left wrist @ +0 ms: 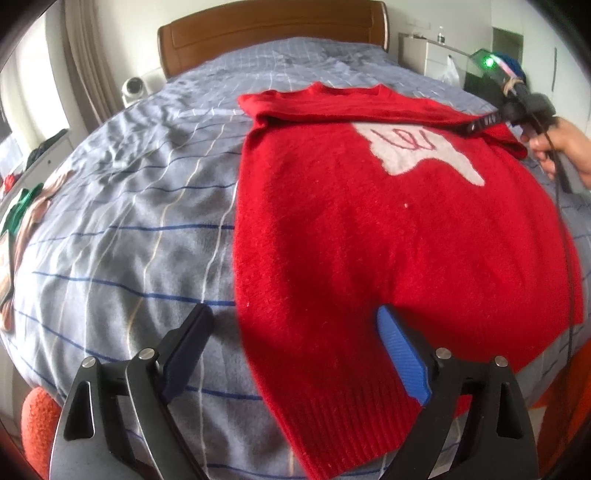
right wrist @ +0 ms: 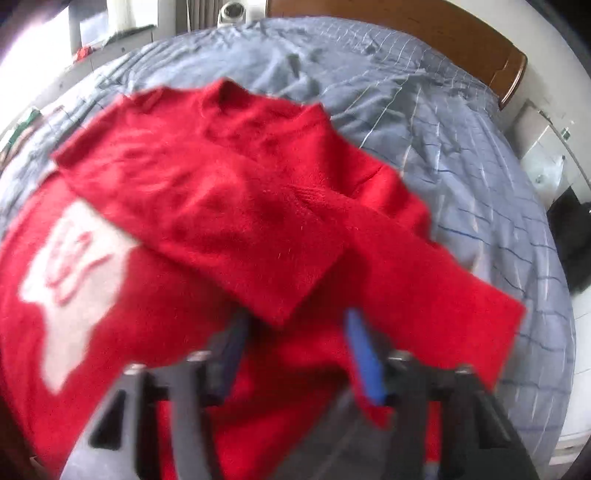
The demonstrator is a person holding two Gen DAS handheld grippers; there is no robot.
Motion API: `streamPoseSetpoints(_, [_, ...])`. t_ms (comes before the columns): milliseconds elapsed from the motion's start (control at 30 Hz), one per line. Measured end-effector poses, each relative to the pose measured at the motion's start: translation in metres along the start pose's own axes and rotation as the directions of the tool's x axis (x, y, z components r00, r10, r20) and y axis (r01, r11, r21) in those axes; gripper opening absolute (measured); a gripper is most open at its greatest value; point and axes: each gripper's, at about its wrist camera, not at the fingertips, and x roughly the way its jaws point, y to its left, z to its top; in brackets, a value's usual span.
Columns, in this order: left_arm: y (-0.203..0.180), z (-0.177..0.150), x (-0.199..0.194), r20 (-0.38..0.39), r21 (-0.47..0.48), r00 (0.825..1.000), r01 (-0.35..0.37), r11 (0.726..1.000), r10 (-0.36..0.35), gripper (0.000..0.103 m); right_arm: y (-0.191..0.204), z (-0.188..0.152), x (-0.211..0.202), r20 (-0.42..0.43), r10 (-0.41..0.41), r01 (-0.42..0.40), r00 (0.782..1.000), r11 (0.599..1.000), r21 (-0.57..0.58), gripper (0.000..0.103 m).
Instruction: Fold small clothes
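A red knit sweater [left wrist: 369, 240] with a white patch [left wrist: 417, 147] lies flat on the bed, collar toward the headboard. One sleeve [right wrist: 207, 192] is folded across its chest, and the other sleeve [right wrist: 443, 291] stretches out to the side. My left gripper [left wrist: 295, 332] is open wide near the hem. Its left finger is over the sheet and its blue-padded right finger [left wrist: 402, 358] is over the sweater's lower edge. My right gripper [right wrist: 295, 317] is blurred, its jaws apart over the sweater's body, with the folded sleeve's cuff just ahead. In the left wrist view a hand [left wrist: 565, 147] holds it at the sweater's shoulder.
The bed [left wrist: 129, 221] has a grey-blue checked sheet and a wooden headboard [left wrist: 273, 33]. A small white device [left wrist: 135, 88] stands beside it. Loose clothes [left wrist: 22, 210] lie at the left edge, an orange thing [left wrist: 37, 424] at the near left corner, a white cabinet [left wrist: 424, 51] back right.
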Motion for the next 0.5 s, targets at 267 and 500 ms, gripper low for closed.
streamPoseSetpoints(267, [0.002, 0.001, 0.002, 0.005, -0.006, 1.0, 0.021, 1.0, -0.021, 0.091, -0.178, -0.082, -0.085, 0.168, -0.141, 0.0, 0.976, 0.768, 0.641, 0.008])
streamPoseSetpoints(500, [0.002, 0.001, 0.003, 0.007, -0.011, 1.0, 0.013, 1.0, -0.013, 0.091, -0.235, -0.202, -0.109, 0.082, -0.113, 0.004, 0.99, 0.607, 0.794, 0.047])
